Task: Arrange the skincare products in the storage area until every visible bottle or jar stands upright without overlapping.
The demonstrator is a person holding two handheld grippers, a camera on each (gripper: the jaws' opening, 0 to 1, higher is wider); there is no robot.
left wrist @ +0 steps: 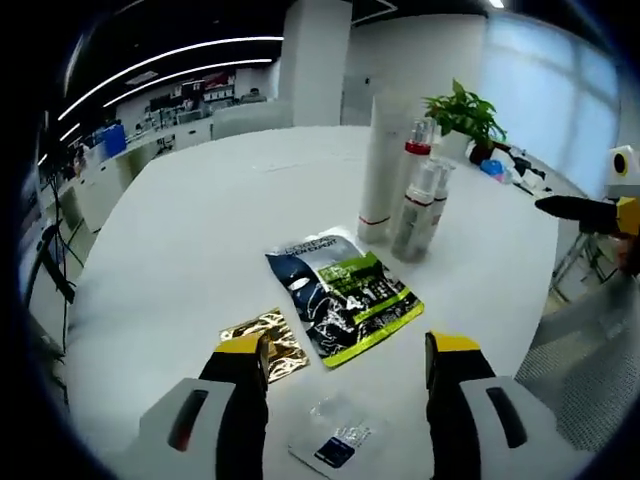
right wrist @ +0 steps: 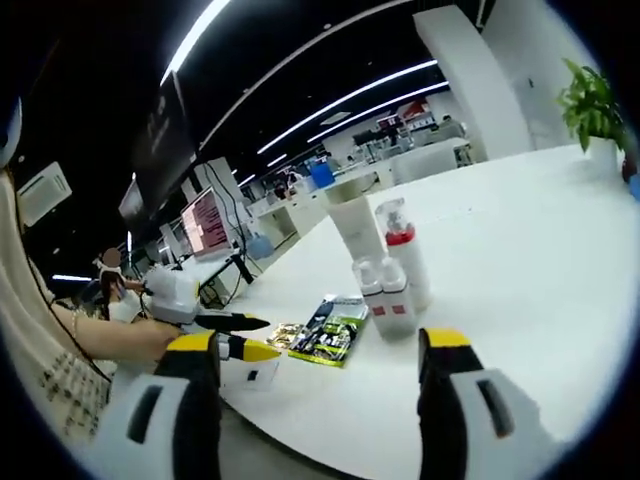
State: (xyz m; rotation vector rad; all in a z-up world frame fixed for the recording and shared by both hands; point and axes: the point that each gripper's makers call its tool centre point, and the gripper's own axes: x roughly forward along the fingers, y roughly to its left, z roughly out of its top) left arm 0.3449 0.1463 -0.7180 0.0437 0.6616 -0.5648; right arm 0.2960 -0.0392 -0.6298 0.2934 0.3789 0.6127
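I see the bottles standing together on the table. Before them lies a sachet, with a smaller packet beside it.

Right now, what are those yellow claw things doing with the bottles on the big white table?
A person holds two yellow-tipped grippers, left gripper and right gripper, both open and holding nothing. A tall white tube, a red-collared pump bottle and two small clear bottles stand upright together. Flat sachets, including a green-and-black packet, lie nearby.
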